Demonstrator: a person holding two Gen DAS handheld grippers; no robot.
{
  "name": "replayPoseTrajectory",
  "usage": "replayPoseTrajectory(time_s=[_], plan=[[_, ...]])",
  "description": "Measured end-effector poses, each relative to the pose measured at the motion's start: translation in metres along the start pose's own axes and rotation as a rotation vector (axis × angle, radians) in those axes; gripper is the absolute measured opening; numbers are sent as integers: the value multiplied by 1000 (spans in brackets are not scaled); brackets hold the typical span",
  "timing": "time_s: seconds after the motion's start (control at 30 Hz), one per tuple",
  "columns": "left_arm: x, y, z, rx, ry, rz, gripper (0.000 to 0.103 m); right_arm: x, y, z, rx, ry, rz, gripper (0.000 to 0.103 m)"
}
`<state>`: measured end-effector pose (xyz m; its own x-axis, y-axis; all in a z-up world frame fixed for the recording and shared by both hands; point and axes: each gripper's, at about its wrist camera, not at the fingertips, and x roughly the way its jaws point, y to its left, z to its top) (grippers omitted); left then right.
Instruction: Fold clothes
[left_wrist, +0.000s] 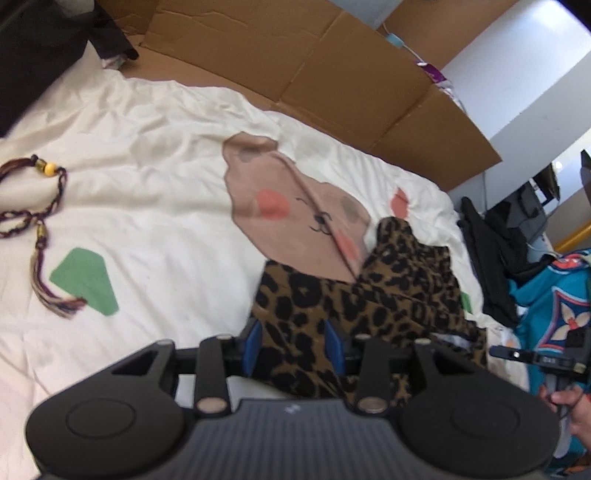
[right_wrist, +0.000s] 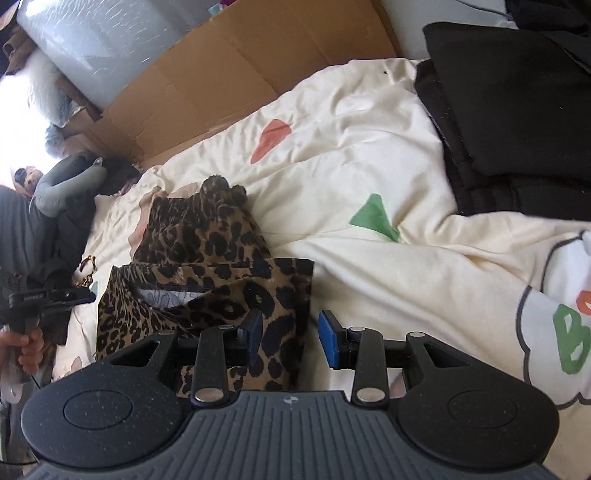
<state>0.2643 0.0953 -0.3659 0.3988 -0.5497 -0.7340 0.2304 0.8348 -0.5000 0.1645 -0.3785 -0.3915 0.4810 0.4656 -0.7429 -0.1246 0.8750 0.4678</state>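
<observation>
A leopard-print garment (left_wrist: 314, 295) lies partly folded on the cream bed cover (left_wrist: 147, 147). My left gripper (left_wrist: 293, 347) is open, and the garment's near edge fills the gap between its blue pads. In the right wrist view the same garment (right_wrist: 207, 236) lies bunched at its far end, with a pale lining showing at a fold. My right gripper (right_wrist: 291, 336) is open at the garment's near right corner, with one pad over the cloth and the other over the bed cover (right_wrist: 406, 258). Each gripper shows at the edge of the other's view, held in a hand.
A braided cord with a tassel (left_wrist: 40, 229) lies on the cover at the left. Flattened cardboard (left_wrist: 332, 74) lines the far side of the bed. A stack of black folded clothes (right_wrist: 517, 129) sits at the right. A teal garment (left_wrist: 554, 302) and dark clothes (left_wrist: 491, 258) lie beside the bed.
</observation>
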Motion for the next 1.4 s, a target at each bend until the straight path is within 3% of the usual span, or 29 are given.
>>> replayPoseTrajectory(time_s=[0.17, 0.3, 0.33, 0.4, 0.43, 0.47, 0.5, 0.53, 0.6, 0.9, 1.13, 1.4], plan=[[16, 5, 7, 5, -1, 20, 50, 6, 9, 6, -46, -1, -7, 37], [33, 9, 6, 0, 25, 32, 51, 12, 12, 9, -65, 6, -17, 36], [35, 10, 6, -4, 28, 33, 51, 14, 13, 9, -72, 10, -27, 34], [38, 13, 7, -25, 17, 25, 49, 17, 13, 9, -75, 14, -30, 16], [39, 14, 7, -34, 12, 21, 48, 18, 13, 9, -70, 14, -31, 14], [39, 13, 8, -33, 9, 21, 42, 19, 14, 10, -69, 12, -34, 14], [39, 12, 9, -23, 7, 28, 20, 18, 15, 10, -73, 8, -34, 10], [39, 11, 9, -13, 6, 35, 10, 17, 15, 11, -78, 3, -31, 3], [39, 9, 11, 3, 0, 45, 7, 14, 16, 12, -80, -10, -27, 3], [16, 14, 12, -70, -69, -2, 6, -4, 22, 20, -74, -94, -23, 0], [19, 12, 13, -78, -70, 4, 6, 15, 12, 23, -30, -59, -72, 0], [42, 7, 15, -30, -2, 74, 10, 34, 5, 17, -25, -16, -118, 1]])
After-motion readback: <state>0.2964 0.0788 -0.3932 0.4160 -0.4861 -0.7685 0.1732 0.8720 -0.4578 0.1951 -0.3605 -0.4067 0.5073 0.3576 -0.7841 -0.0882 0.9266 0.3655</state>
